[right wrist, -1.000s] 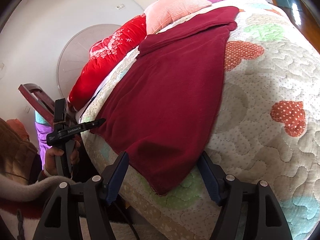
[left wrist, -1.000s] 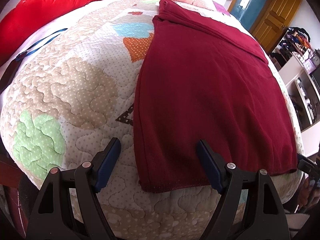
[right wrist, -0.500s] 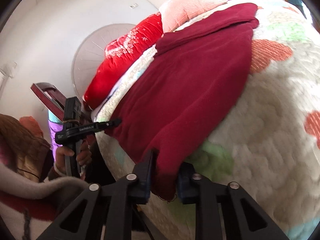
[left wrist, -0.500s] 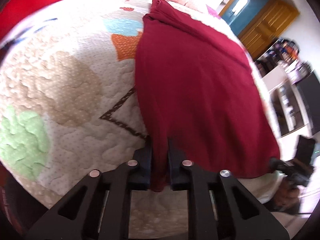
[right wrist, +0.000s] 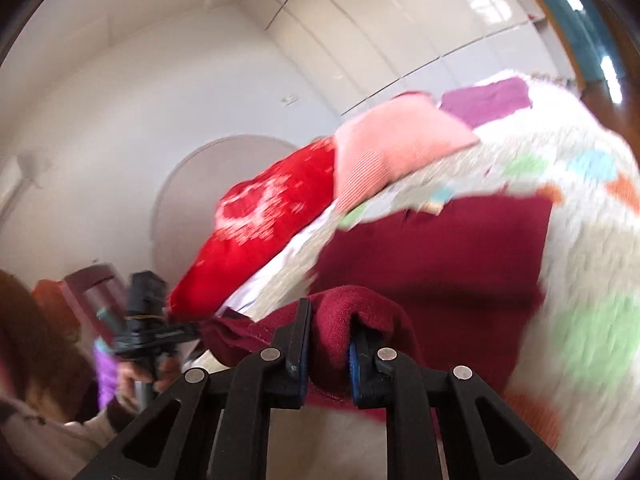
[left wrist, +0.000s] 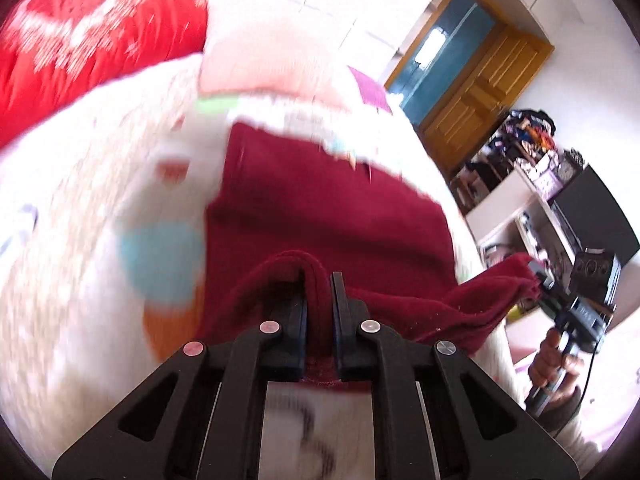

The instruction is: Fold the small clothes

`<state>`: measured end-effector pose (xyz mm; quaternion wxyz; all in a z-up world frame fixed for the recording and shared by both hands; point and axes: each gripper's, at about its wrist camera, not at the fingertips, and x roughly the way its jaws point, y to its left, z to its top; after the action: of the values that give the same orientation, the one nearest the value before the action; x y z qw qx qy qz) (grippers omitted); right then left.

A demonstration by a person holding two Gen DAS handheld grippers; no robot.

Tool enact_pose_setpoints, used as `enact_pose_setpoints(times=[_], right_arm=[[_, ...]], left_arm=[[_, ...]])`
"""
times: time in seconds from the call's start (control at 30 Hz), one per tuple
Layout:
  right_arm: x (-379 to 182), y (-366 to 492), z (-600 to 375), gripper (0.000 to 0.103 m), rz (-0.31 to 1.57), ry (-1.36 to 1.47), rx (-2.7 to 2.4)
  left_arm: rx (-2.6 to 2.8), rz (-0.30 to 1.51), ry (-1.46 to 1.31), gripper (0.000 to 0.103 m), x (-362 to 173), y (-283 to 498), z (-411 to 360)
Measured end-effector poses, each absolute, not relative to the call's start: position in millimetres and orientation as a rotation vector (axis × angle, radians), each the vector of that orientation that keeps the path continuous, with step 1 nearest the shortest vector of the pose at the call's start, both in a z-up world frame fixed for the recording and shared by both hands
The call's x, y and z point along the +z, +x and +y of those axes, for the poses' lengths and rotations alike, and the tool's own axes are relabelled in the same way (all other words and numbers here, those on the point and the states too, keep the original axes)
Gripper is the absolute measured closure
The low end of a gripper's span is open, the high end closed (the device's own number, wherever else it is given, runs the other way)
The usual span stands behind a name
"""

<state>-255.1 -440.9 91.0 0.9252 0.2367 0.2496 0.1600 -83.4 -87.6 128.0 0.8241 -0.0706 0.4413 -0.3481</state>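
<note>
The left gripper [left wrist: 320, 312] is clamped on one near corner of the maroon cloth [left wrist: 328, 216], and the right gripper [right wrist: 329, 344] pinches the other corner, a thick fold bulging between its blue pads [right wrist: 354, 368]. Both corners are lifted off the quilt [left wrist: 80, 240] (the frames are blurred), while the far half seems to lie flat toward twelve o'clock. A red pillow [right wrist: 264, 232] sits at ten o'clock.

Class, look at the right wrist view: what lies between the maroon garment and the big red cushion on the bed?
A strip of patterned quilt separates the maroon garment from the red cushion; the right wrist view shows it, though blurred.
</note>
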Motion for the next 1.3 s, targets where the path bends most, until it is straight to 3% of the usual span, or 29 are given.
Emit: enact_pose_setpoints(times=[0.13, 0.27, 0.3, 0.33, 0.37, 0.43, 0.5, 0.57, 0.83, 1.07, 1.3], right_arm=[[94.5, -202.9, -465.7, 0.089, 0.513, 0.464, 0.19], [66.6, -146.9, -501.6, 0.088, 0.562, 0.511, 0.068], [55.1, -131.3, -510.7, 0.076, 0.612, 0.542, 0.042], [49.3, -119.2, -517.5, 0.05, 0.652, 0.575, 0.025], [45.0, -116.3, -524.8, 0.044, 0.659, 0.614, 0.012], [51.4, -125.5, -534.2, 0.044, 0.595, 0.641, 0.006], [63.1, -140.7, -538.1, 0.044, 0.529, 0.635, -0.019], [68.7, -150.4, -536.6, 0.044, 0.515, 0.602, -0.024], [47.4, -109.2, -473.2, 0.062, 0.691, 0.285, -0.066], [-2.8, -55.0, -518.8, 0.062, 0.809, 0.348, -0.191], [25.4, -93.4, -511.1, 0.061, 0.707, 0.393, -0.158]], left_arm=[[-0.7, 0.896, -0.145, 0.095, 132.3, -13.9, -131.1], [-0.624, 0.951, -0.183, 0.095, 103.5, 51.9, -163.6], [-0.608, 0.969, -0.195, 0.095, 97.6, 62.8, -162.8], [-0.6, 0.987, -0.21, 0.095, 91.7, 72.8, -164.0], [-0.599, 0.989, -0.233, 0.088, 89.1, 80.3, -163.3], [-0.634, 0.983, -0.281, 0.069, 92.2, 86.9, -153.9], [-0.644, 0.961, -0.306, 0.036, 99.8, 86.6, -145.7], [-0.596, 0.879, -0.3, 0.024, 113.5, 82.8, -136.6], [-0.575, 0.919, -0.196, 0.023, 95.5, 81.5, -166.2], [-0.402, 1.053, -0.115, 0.023, 36.5, 119.1, -200.5], [-0.383, 1.036, -0.136, 0.023, 37.1, 120.0, -186.6]])
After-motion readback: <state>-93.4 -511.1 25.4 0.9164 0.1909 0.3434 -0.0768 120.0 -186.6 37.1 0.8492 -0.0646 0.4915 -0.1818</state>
